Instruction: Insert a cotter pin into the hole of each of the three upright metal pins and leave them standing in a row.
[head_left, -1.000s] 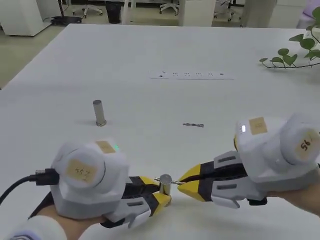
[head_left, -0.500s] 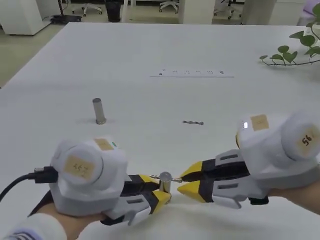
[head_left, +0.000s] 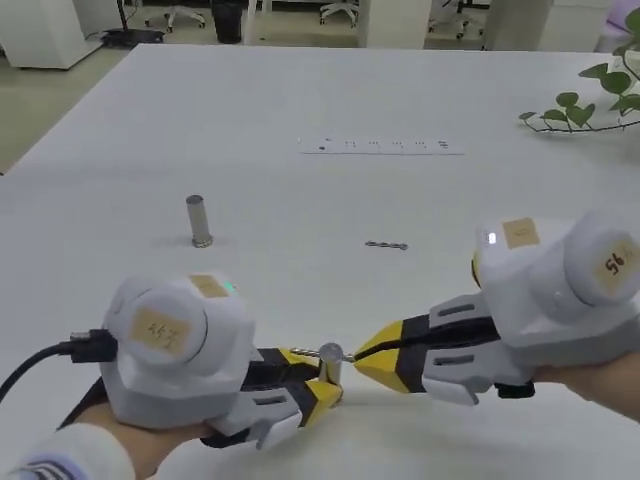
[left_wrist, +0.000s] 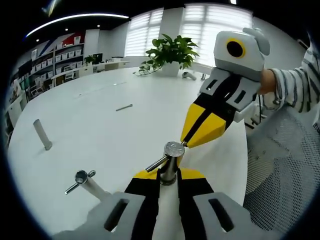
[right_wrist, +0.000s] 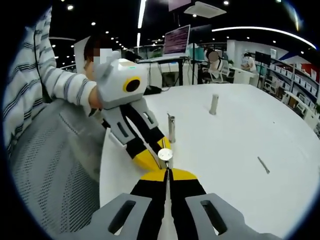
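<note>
Steel, the upright metal pin (left_wrist: 170, 159) stands clamped in the left gripper (left_wrist: 169, 175). The cotter pin (left_wrist: 156, 163) lies crosswise through its head, its long axis in line with the right gripper (head_left: 360, 358), whose jaws meet at the head. Whether they pinch its end is hidden. Beyond lie a spare cotter pin (head_left: 386, 245) and a bare metal pin (head_left: 197, 221).

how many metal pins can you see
3: a metal pin clamped in the left hand-held gripper, a second pin beside it with a cotter pin through it, a third pin standing alone farther off. None seem hidden.
</note>
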